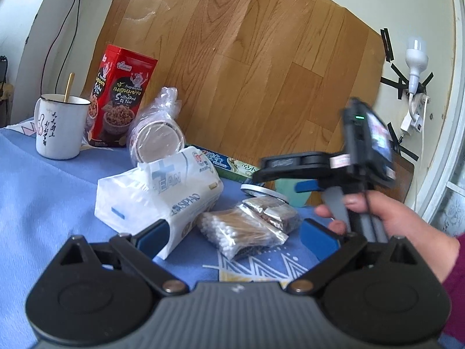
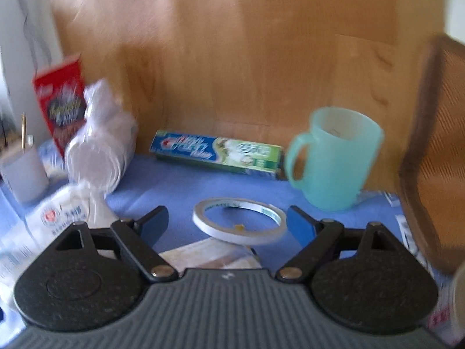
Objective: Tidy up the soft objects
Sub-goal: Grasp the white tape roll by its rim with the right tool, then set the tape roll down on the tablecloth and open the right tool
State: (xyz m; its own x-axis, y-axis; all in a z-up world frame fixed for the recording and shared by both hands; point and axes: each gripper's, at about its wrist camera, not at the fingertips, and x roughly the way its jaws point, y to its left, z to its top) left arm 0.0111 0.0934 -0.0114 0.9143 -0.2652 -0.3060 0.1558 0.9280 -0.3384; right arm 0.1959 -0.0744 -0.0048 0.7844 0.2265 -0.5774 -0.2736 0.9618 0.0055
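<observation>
A white soft tissue pack (image 1: 158,196) lies on the blue cloth (image 1: 43,203), its near corner by my left finger (image 1: 151,237). A clear bag of cotton swabs (image 1: 235,231) and a small packet of brown pieces (image 1: 274,212) lie between my left fingers. My left gripper (image 1: 235,238) is open and empty just above them. My right gripper (image 2: 228,222) is open and empty over a white tape roll (image 2: 239,224); it also shows in the left wrist view (image 1: 279,171), held by a hand. The tissue pack shows blurred in the right wrist view (image 2: 49,218).
A white mug with a stick (image 1: 59,126), a red snack tin (image 1: 122,96) and bagged paper cups (image 1: 158,132) stand at the back left. A toothpaste box (image 2: 218,154) lies along the wood-pattern wall. A teal cup (image 2: 334,160) stands right, by a brown panel (image 2: 433,157).
</observation>
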